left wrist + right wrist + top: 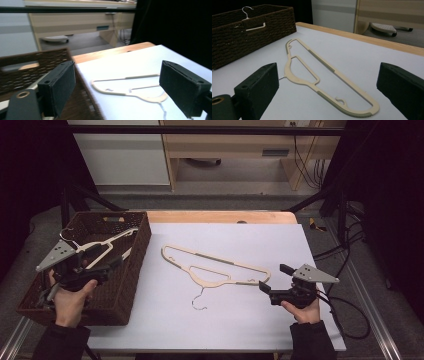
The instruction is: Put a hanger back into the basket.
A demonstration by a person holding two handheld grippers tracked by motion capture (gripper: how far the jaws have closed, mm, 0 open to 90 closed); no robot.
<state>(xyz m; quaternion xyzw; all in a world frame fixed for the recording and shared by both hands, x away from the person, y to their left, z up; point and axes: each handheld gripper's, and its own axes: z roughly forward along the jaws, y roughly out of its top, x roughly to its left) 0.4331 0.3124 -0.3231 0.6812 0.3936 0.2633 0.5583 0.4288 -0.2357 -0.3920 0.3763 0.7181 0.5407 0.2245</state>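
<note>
A dark wicker basket sits at the left edge of the white tabletop, w/ a cream hanger in the basket lying across its inside, metal hook toward the far left corner. Behind the tabletop: a strip of bare wood, then a light wooden desk on the floor, cables off to the right. Nothing stands btwn the claws and the hanger on the tabletop; the basket's right wall is the only barrier, just beside the left claw.

The hanger on the tabletop lies flat, roughly mid-sheet, running diagonally from upper left to lower right, its wire hook pointing toward the person. The right claw rests low at the hanger's right end, just beside it but not touching; in the right gripper view the hanger stretches away btwn the two jaws, which are spread wide w/ nothing pinched. The left claw hovers over the basket, near its right wall, jaws spread, gripping nothing; in the left gripper view the hanger on the sheet lies ahead and apart, past the basket wall.

Count: 2 hangers (1 in basket, 1 on tabletop), 1 basket, 2 claws, 2 hands
</note>
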